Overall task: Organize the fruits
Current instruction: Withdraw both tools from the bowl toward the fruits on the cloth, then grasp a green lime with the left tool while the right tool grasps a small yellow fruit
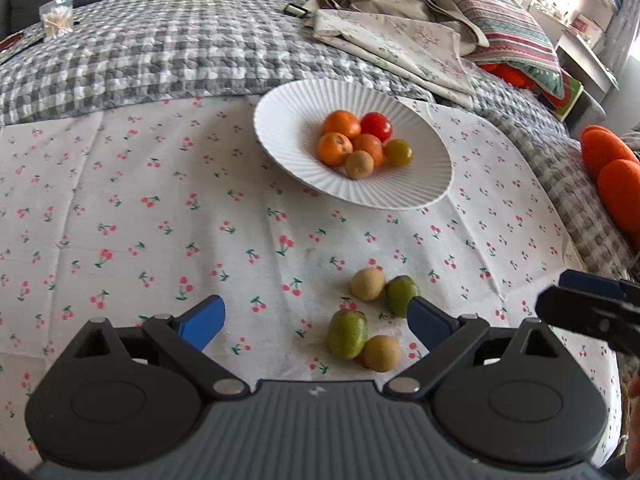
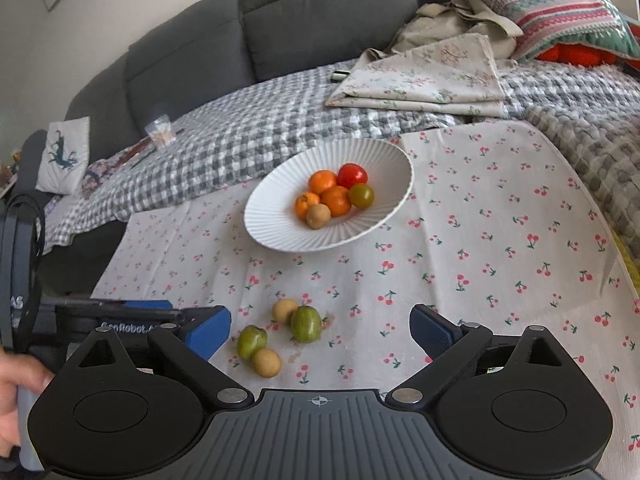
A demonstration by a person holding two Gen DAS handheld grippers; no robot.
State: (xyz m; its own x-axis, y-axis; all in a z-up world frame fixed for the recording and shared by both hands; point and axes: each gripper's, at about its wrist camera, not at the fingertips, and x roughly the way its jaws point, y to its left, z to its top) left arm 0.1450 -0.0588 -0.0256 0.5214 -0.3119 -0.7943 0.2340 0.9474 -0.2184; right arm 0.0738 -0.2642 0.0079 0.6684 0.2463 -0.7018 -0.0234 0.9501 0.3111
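Much of what I see is cut off. In the left wrist view my right tongs (image 1: 592,312) show only as a dark arm and one blue tip poking in from the right edge. In the right wrist view my left tongs (image 2: 132,316) are a sliver at the left edge, with my hand (image 2: 16,376) half out of frame beside them. The fruit piled in the plate (image 1: 288,120) overlap, so the back ones are partly hidden: I make out three orange ones, a red one (image 1: 376,126), a dull green one (image 1: 398,153) and a small tan one (image 1: 359,165). A small dark thing (image 1: 295,9) on the checked blanket (image 1: 160,48) is too small to name, and so is the clear packet (image 1: 57,16) far back.

My left tongs (image 1: 316,316) are spread wide and hold nothing. Their right pad (image 1: 426,320) stands in front of one green fruit (image 1: 400,294), hiding its lower edge; I cannot tell whether it touches. My right tongs (image 2: 320,330) are also wide open and empty, pads clear of everything.

Four loose fruit lie in a cluster on the cherry cloth (image 1: 160,220), well short of the plate: two green and two tan. One tan fruit (image 1: 368,283) is touching that green one. The other green fruit (image 1: 347,333) is touching the other tan fruit (image 1: 381,353), nearer me. From the right view, the cluster sits between the right tongs' pads, toward the left one.
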